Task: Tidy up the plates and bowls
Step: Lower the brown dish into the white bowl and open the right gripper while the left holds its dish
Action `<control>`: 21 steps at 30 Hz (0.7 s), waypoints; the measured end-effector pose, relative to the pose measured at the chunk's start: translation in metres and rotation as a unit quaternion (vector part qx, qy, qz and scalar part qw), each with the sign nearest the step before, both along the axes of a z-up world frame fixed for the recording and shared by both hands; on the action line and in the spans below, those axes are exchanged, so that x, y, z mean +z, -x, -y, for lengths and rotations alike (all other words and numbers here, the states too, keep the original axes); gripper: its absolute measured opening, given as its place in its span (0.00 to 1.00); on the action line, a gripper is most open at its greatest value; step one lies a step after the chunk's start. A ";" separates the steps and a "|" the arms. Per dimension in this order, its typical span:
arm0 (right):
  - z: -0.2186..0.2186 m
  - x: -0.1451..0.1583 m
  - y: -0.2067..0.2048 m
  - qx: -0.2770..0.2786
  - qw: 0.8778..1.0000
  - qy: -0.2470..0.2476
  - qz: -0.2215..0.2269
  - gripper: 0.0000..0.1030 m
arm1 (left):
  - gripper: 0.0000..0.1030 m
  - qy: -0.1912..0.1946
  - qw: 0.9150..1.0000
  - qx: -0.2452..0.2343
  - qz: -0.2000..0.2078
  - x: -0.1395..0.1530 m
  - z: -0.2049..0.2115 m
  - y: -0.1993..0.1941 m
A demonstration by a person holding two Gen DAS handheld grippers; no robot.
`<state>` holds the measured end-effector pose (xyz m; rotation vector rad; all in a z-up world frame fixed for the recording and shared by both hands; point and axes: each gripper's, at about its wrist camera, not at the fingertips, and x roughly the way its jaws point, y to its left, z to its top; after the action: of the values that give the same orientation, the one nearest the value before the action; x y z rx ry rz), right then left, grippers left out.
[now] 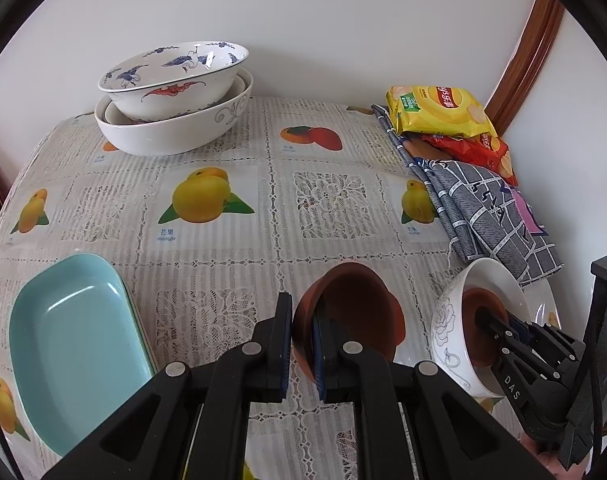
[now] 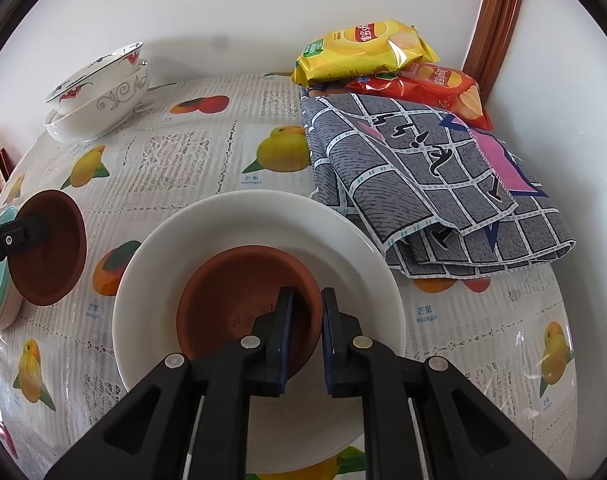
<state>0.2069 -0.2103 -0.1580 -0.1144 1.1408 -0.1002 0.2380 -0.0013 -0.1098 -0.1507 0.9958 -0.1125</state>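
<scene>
- Left claw (image 1: pixel 303 344): nearest the left wrist camera, its two fingers pinch the rim of a brown bowl (image 1: pixel 351 312), one finger outside the wall and one inside. That bowl is held tipped on its side above the desk (image 1: pixel 207 312), its opening facing away from the camera and somewhat upward.
- Right claw (image 2: pixel 305 344): fingers close on the near wall of a white bowl (image 2: pixel 259 236) with a second brown bowl (image 2: pixel 243 300) nested inside it; the left finger lies within the brown bowl, the right finger outside the wall. From the left wrist view the white bowl (image 1: pixel 455 320) shows a grey rose pattern and is tilted, mouth facing left toward the held brown bowl.
- Teal dish (image 1: pixel 75 352): oblong, long axis running from near to far, resting at the left edge of the desk, with another teal rim visible beneath it.
- Stacked bowls (image 1: pixel 171 96): a crane-patterned bowl sits upright, slightly tilted, inside larger white bowls at the far left corner.
- Grey checked cloth (image 2: pixel 423 184): folded on the right side of the desk, just beside the white bowl.
- Yellow crisp packet (image 2: pixel 363 48) and red crisp packet (image 2: pixel 431 84): lying at the far right corner against the wall, on the cloth's far end.
</scene>
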 end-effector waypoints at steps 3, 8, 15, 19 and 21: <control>-0.004 -0.001 -0.001 0.006 1.000 0.011 -0.004 0.15 | 0.09 0.002 1.000 0.000 -0.002 0.000 -0.001 0.000; -0.009 -0.002 0.002 0.016 1.000 0.020 -0.007 0.23 | 0.09 0.000 1.000 -0.002 0.003 0.004 0.000 0.003; -0.007 0.006 0.005 0.012 1.000 0.016 0.004 0.32 | 0.09 0.003 1.000 -0.006 0.005 0.007 0.003 0.004; -0.001 0.017 0.009 0.005 1.000 -0.005 0.013 0.32 | 0.09 0.006 1.000 -0.009 0.007 0.011 0.007 0.006; 0.002 0.024 0.012 0.003 1.000 -0.011 0.020 0.32 | 0.09 0.004 1.000 -0.013 0.010 0.014 0.011 0.008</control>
<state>0.1947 -0.2119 -0.1339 -0.0952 1.1018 -0.0850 0.2305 -0.0124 -0.0958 -0.1443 0.9782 -0.1423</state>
